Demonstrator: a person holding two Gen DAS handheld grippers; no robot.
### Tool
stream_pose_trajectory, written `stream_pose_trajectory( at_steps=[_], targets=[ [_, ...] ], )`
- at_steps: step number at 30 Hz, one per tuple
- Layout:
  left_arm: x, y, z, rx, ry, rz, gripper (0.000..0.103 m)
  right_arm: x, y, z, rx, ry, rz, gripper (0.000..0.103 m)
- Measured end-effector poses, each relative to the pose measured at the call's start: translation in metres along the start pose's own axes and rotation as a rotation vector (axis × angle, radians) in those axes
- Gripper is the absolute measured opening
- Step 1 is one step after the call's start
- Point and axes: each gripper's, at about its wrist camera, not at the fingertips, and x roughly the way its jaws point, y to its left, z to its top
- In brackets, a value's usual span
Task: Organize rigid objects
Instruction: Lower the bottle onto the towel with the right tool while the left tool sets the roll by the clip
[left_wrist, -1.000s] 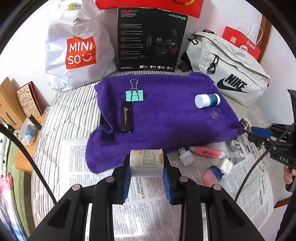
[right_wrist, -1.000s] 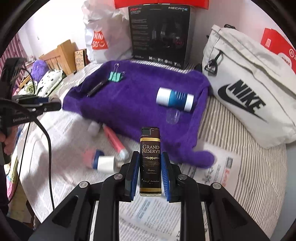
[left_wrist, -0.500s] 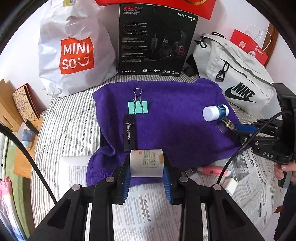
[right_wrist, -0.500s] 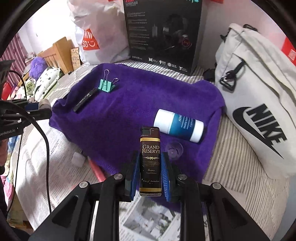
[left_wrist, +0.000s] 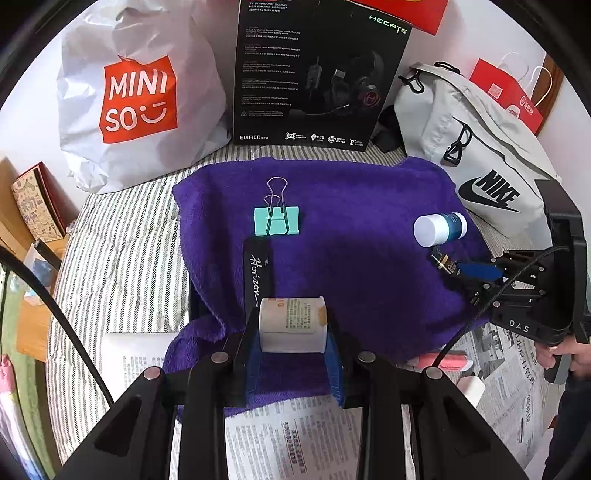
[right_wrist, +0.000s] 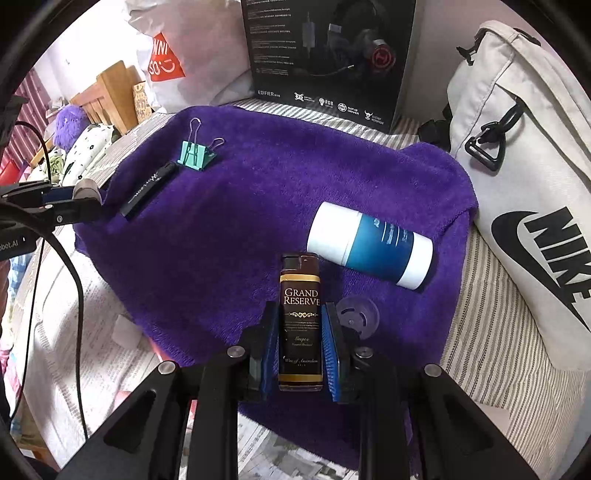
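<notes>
Both sets of fingers, the left (left_wrist: 293, 334) still clamping a white pill bottle (left_wrist: 292, 324) and the right (right_wrist: 300, 350) a brown lighter (right_wrist: 300, 325), have carried them from the newspaper (left_wrist: 291, 439) over the purple towel (left_wrist: 354, 266), ready to set down.

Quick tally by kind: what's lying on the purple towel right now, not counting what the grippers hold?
Binder clip: 1
Black bar lettered Horizon: 1
Blue-and-white bottle: 1
Clear round cap: 1
Total: 4

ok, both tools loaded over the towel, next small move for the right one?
Probably lower the right tool and set the lighter on bare purple towel left of the blue-and-white bottle; it hovers there, gripped, with the clear cap beside it.
</notes>
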Motion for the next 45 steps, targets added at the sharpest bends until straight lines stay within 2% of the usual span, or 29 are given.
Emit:
stream_pose_trajectory(
  at_steps=[6, 15, 22, 24, 28, 34, 36, 45],
  targets=[
    [0.009, 0.001, 0.005, 0.005, 0.01, 0.004, 0.029, 0.012, -0.003, -0.001, -0.005, 0.013, -0.01, 0.023],
    [0.027, -0.001, 0.015, 0.004, 0.026, -0.003, 0.029, 0.011, -0.007, -0.005, -0.011, -0.016, 0.014, 0.024],
    [0.046, -0.006, 0.026, 0.015, 0.036, -0.006, 0.029, 0.007, -0.01, -0.008, -0.014, -0.019, 0.069, 0.038],
    [0.053, -0.008, 0.031, 0.018, 0.036, -0.005, 0.029, 0.005, -0.013, -0.009, -0.006, -0.014, 0.059, 0.042],
    [0.069, -0.009, 0.037, 0.013, 0.049, -0.001, 0.029, -0.001, -0.017, -0.012, -0.008, -0.013, 0.035, 0.043],
    [0.08, -0.016, 0.043, 0.041, 0.049, 0.033, 0.029, -0.018, -0.021, -0.021, -0.02, -0.026, 0.017, 0.045],
    [0.082, -0.018, 0.045, 0.043, 0.048, 0.037, 0.029, -0.023, -0.023, -0.024, -0.01, -0.035, 0.009, 0.048],
    [0.089, -0.028, 0.048, 0.095, 0.042, 0.091, 0.029, -0.04, -0.028, -0.038, 0.055, -0.07, 0.008, 0.048]
  ],
)
